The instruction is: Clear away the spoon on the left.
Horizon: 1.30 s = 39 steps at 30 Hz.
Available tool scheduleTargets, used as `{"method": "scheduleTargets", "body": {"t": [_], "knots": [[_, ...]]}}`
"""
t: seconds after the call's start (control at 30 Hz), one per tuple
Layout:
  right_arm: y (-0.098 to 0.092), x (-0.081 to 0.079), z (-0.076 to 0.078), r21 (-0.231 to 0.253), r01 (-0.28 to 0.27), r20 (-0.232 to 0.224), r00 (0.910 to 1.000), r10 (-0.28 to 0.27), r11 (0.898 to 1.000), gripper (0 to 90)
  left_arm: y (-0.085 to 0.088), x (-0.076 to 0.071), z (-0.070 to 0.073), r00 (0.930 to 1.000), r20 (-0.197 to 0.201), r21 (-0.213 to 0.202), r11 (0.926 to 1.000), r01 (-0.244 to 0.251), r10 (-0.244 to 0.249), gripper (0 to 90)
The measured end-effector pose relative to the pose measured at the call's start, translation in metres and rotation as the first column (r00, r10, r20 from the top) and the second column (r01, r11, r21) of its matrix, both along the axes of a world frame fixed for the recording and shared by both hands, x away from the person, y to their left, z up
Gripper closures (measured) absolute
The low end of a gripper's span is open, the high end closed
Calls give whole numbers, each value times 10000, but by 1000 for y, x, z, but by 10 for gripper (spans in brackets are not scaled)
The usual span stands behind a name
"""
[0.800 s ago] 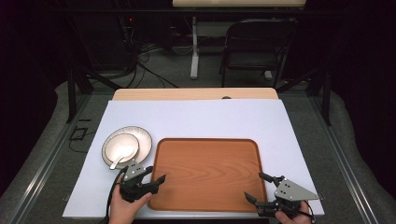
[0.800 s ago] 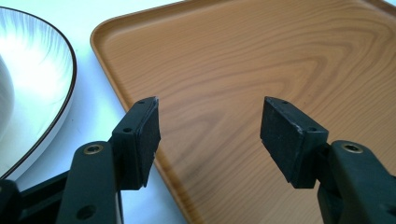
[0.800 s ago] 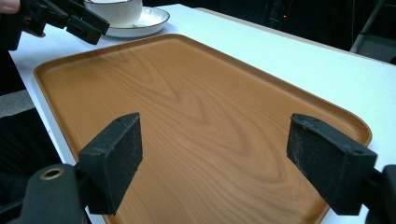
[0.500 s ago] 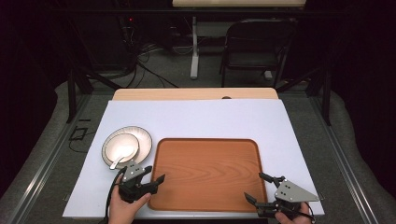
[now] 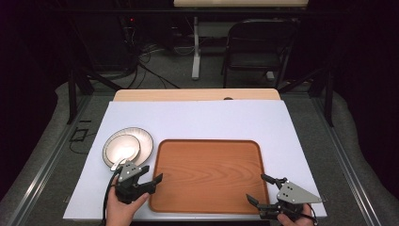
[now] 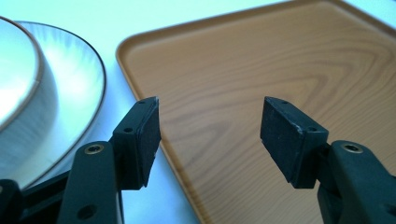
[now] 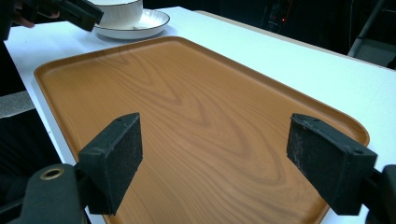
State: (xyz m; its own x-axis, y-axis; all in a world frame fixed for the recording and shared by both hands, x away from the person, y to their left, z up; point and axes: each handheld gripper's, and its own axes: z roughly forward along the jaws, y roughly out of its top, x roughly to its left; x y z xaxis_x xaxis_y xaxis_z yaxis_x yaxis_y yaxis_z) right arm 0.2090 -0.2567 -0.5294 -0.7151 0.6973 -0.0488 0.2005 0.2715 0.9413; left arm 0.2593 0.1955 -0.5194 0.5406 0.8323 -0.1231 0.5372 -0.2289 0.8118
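Wooden tray (image 5: 209, 174) centred on white surface (image 5: 197, 117), flat. Left tool (image 5: 149, 182) at tray's 8 o'clock corner, jaws apart, gripping nothing. Right tool (image 5: 259, 189) at 4 o'clock corner, jaws apart, likewise unladen. Bowl (image 5: 122, 148) on saucer (image 5: 142, 141) at 10 o'clock.

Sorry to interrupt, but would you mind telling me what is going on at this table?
A person sits at a white table with a hand-held gripper in each hand. The left gripper hovers open at the near left corner of a bare wooden tray, beside a bowl that sits on a plate. The right gripper hangs open over the tray's near right corner. Neither holds anything, and the tray and dishes lie untouched.
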Motion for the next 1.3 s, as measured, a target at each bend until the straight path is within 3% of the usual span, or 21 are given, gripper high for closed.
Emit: {"method": "scheduleTargets", "body": {"t": [0.07,0.33,0.47,0.63,0.87,1.3], "knots": [[0,0,0,-5,4,1,10000,-4,10000,178,3,-1,5,9999,2,-234,9996,-142,143,386],[0,0,0,-20,-4,-7,10000,4,10000,177,20,-1,18,9967,93,-412,9959,-807,812,406],[0,0,0,-35,-17,-18,10000,17,10000,177,28,-2,21,9944,64,-436,9935,-1052,1056,461],[0,0,0,-37,-8,-24,10000,8,10000,177,35,-4,25,9926,30,-745,9898,-1211,1216,550],[0,0,0,-47,-13,-19,10000,13,10000,177,47,-5,28,9840,-197,-533,9826,-1778,1769,701],[0,0,0,-33,-12,22,10000,12,10000,177,65,-7,25,9614,-537,147,9629,-2695,2699,899]]}}
